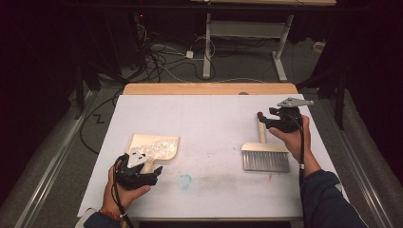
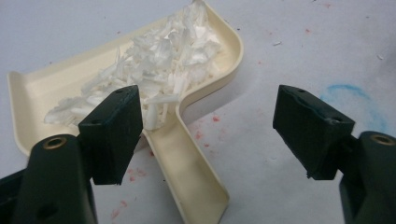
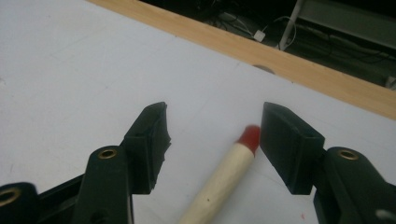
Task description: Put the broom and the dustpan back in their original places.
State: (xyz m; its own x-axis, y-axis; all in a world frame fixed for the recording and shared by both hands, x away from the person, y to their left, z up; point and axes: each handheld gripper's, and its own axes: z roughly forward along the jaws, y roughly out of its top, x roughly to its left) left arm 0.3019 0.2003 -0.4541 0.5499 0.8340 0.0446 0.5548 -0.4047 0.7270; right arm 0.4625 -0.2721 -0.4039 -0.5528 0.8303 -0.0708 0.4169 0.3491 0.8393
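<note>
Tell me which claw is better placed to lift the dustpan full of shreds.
Left. The left claw is open with the dustpan handle between its jaws. The right claw is across the table, open around the brush handle.

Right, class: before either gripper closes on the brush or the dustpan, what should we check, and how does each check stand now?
1. Left gripper open wide enough for the dustpan handle: ok.
2. Handle between the left jaws: ok, though nearer one jaw.
3. Shreds all inside the dustpan: not ok, a few flecks lie on the table.
4. Right gripper open: ok.
5. Brush handle between the right jaws: ok, its red tip sits close to one jaw.
6. Brush bristles flat on the table: ok in the high view.
</note>
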